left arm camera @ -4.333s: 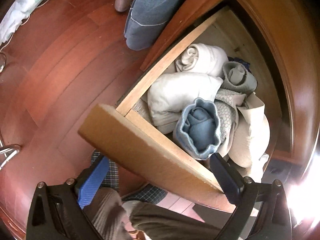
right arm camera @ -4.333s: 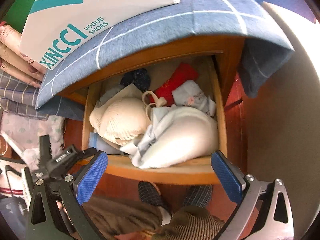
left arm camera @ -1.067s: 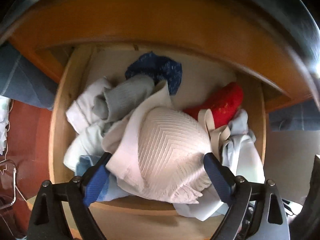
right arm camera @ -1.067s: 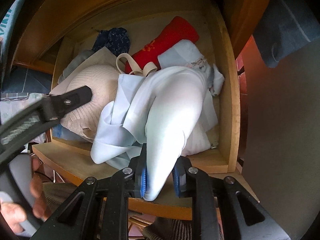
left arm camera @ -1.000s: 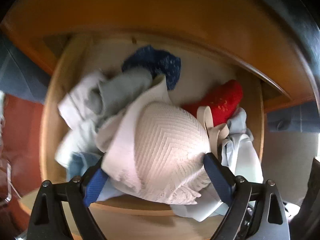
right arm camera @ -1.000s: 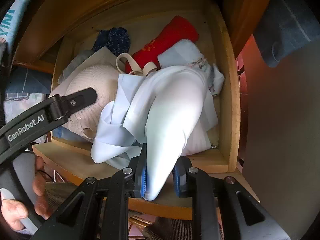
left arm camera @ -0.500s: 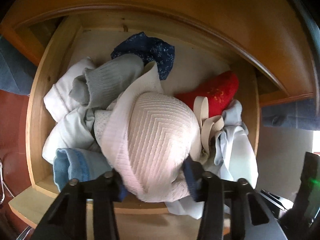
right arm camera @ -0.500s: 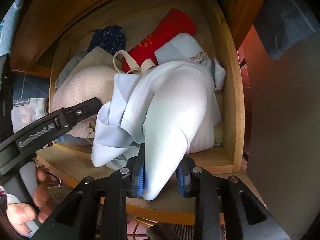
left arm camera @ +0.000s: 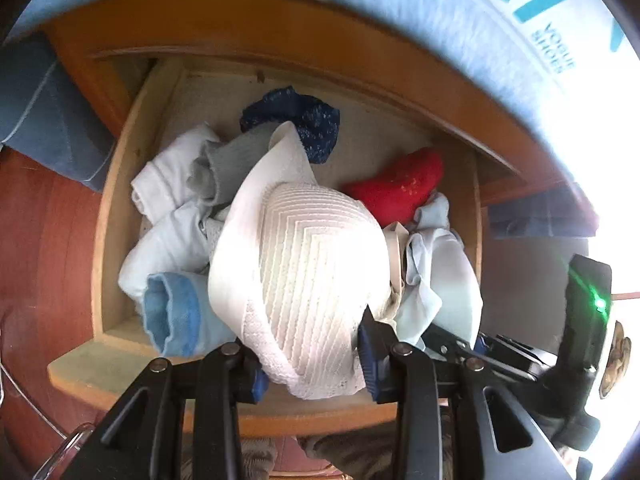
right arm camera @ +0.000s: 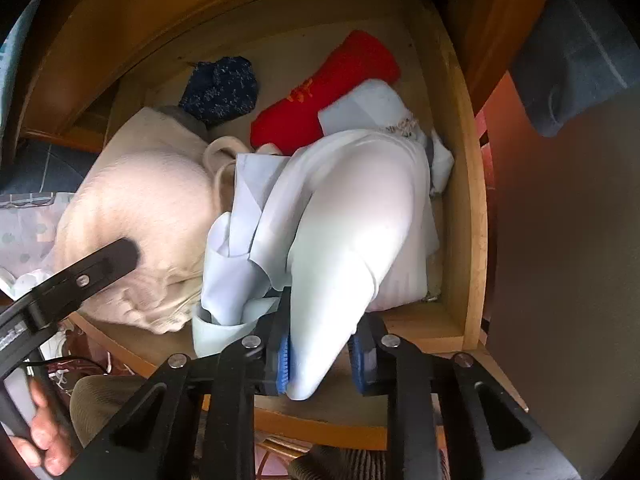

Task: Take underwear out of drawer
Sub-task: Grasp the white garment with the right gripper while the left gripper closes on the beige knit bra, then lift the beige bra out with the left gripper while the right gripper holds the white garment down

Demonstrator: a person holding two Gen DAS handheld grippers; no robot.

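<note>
The open wooden drawer (left arm camera: 116, 208) is full of folded garments. My left gripper (left arm camera: 314, 364) is shut on the front edge of a cream ribbed bra cup (left arm camera: 304, 264), which also shows in the right wrist view (right arm camera: 140, 208). My right gripper (right arm camera: 322, 354) is shut on the pale blue bra cup (right arm camera: 356, 224) at the drawer's front right; that cup also shows in the left wrist view (left arm camera: 444, 280). The two bras lie side by side, lifted a little over the drawer's front edge (right arm camera: 420, 320).
Behind lie a red roll (left arm camera: 400, 188), a dark blue speckled piece (left arm camera: 296, 120), grey and white rolls (left arm camera: 180, 176) and a blue roll (left arm camera: 172, 312). A blue checked cloth and shoe box (left arm camera: 520, 20) sit above the drawer. Red wood floor (left arm camera: 44, 240) is at left.
My left gripper has closed on the cream bra cup and pulled back and up, so the drawer looks farther away. My right gripper stays shut on the pale blue cup and has lifted slightly.
</note>
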